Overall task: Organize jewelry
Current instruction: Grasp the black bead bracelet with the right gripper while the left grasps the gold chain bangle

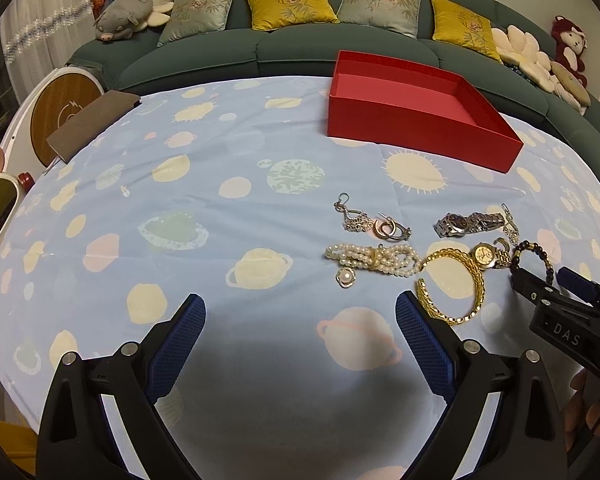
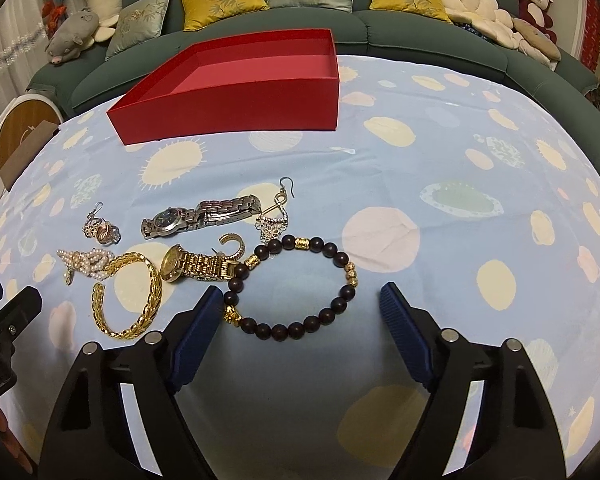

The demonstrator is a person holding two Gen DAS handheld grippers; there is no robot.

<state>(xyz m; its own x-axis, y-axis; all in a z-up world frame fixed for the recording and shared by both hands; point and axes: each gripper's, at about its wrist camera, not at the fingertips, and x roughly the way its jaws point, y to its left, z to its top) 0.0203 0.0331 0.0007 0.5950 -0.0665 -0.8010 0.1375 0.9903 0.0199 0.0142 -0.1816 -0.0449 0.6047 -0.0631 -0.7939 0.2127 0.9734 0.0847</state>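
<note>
- Across the counter (image 1: 228,152) lies a pale blue cloth printed with cream suns, ringed planets and pink spots, smooth apart from a few faint creases.
- Behind it runs a curved dark green sofa (image 1: 300,46) with two mustard and two grey-green embroidered cushions; a grey plush pig (image 1: 124,16) sits at one end, a dark red plush monkey (image 1: 568,46) at the other.
- On the far side of the cloth stands a shallow open red cardboard box (image 2: 236,100) with a paler pink floor, nothing visible inside.
- Nearer lies the jewelry in a loose cluster: a silver metal-band wristwatch (image 2: 196,216), a gold-toned wristwatch (image 2: 192,266), an open gold leaf-pattern bangle (image 2: 130,300), a knotted white pearl bracelet (image 1: 374,258) with a small pearl pendant just beside it, silver drop earrings and small hoops (image 1: 370,222).
- A dark wooden bead bracelet with gold spacer beads (image 2: 292,284) lies flat at the cluster's edge, touching the gold watch's strap end.
- Right gripper (image 2: 300,300) is tilted down over that bead bracelet; its blue ribbed fingers (image 2: 400,320) stand released on either side of the ring of beads, gripping nothing, though one is just against the beads.
- Left gripper (image 1: 300,322) is tilted down over bare cloth short of the pearls, its blue fingers (image 1: 180,344) spread wide and empty.
</note>
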